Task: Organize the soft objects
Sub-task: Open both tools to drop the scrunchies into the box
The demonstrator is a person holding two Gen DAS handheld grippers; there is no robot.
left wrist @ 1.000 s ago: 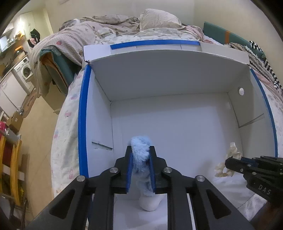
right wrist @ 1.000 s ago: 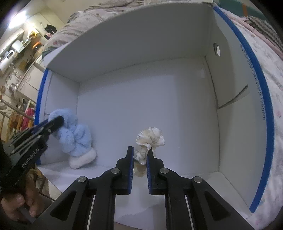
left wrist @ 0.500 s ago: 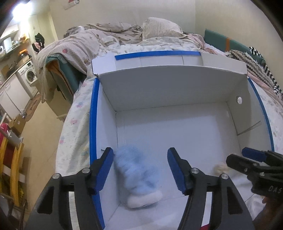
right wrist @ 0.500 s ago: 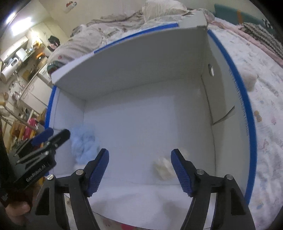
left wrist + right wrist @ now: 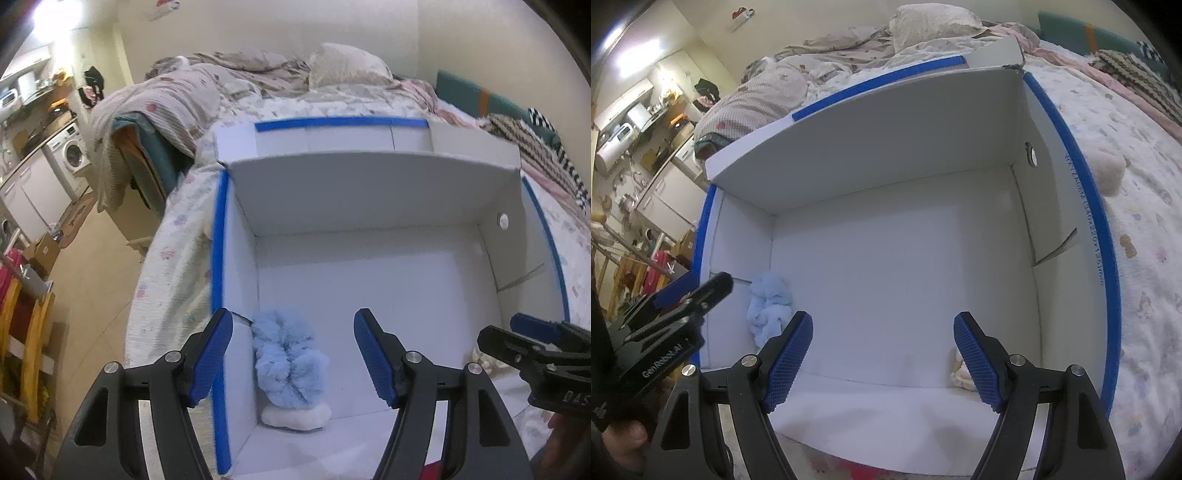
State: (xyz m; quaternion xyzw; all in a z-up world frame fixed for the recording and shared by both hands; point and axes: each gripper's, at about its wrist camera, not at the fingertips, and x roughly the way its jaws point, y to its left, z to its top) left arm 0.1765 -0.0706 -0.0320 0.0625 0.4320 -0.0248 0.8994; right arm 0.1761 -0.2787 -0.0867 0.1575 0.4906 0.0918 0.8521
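A white box with blue-taped edges [image 5: 369, 192] lies open on the bed. A fluffy light-blue toy with a white base [image 5: 290, 363] rests on the box floor against the left wall. My left gripper [image 5: 293, 321] hangs open above it, its pads well apart from the toy. A cream fluffy toy [image 5: 958, 373] lies in the near right corner of the box [image 5: 886, 147], mostly hidden behind my right finger. The jaws of my right gripper [image 5: 883, 321] are opening, with nothing between them. Each gripper shows at the edge of the other's view.
The box rests on a floral bedsheet [image 5: 1145, 258]. Crumpled blankets and a pillow [image 5: 347, 70] lie behind it. A beige fluffy piece [image 5: 1110, 173] lies on the bed right of the box. A washing machine [image 5: 74, 155] and a yellow wooden frame [image 5: 22, 350] stand at the left.
Both grippers have opened and let go. The blue toy dropped to the box floor by the left wall, the cream toy into the near right corner. Both grippers drew back slightly.
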